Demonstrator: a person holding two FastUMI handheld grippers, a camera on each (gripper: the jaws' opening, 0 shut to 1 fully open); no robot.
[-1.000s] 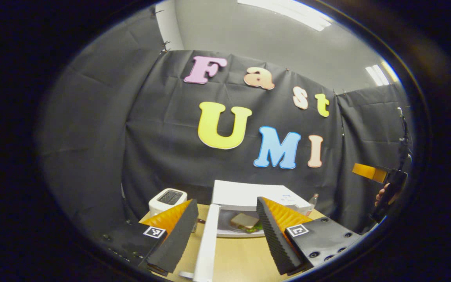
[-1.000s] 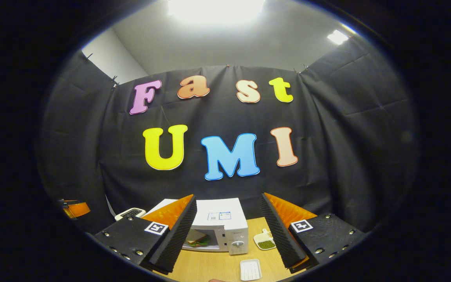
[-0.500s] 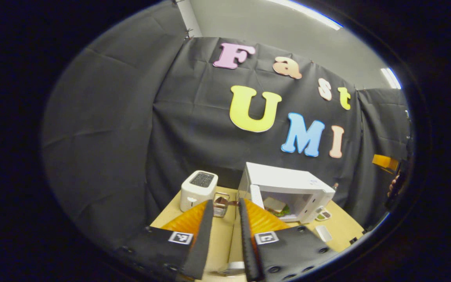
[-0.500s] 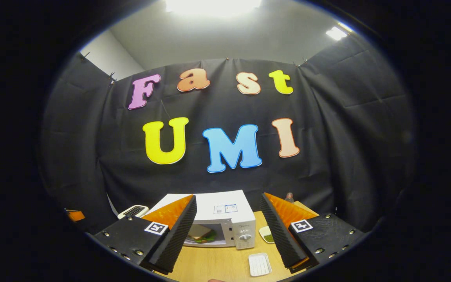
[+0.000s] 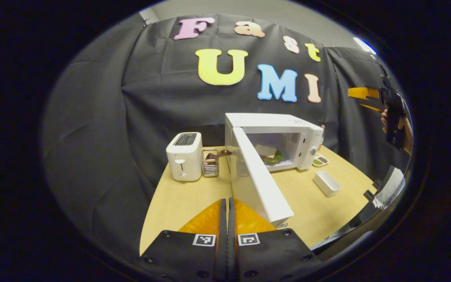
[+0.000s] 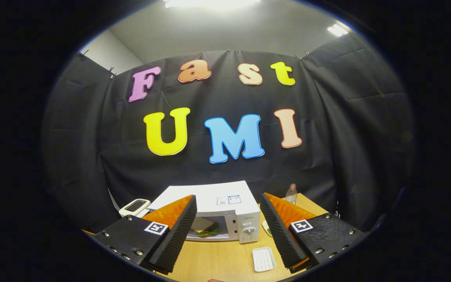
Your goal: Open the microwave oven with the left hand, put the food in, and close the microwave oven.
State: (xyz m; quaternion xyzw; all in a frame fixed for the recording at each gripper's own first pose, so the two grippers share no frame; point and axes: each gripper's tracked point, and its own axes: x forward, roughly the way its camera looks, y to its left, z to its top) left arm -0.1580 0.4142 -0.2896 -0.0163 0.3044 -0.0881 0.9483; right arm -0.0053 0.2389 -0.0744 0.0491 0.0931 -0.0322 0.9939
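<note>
Now standing ajar: microwave door [image 5: 260, 178], edge-on just right of pinched-together, empty left gripper [image 5: 227, 207]; right gripper [image 6: 228, 225] gaping wide, hovering farther back.

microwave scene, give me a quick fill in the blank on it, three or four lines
1. The microwave door stands ____.
2. The food inside the microwave is a ____.
3. The left tongs are ____, with nothing between them.
4. The right tongs are ____.

Missing words: open; sandwich; shut; open
</note>
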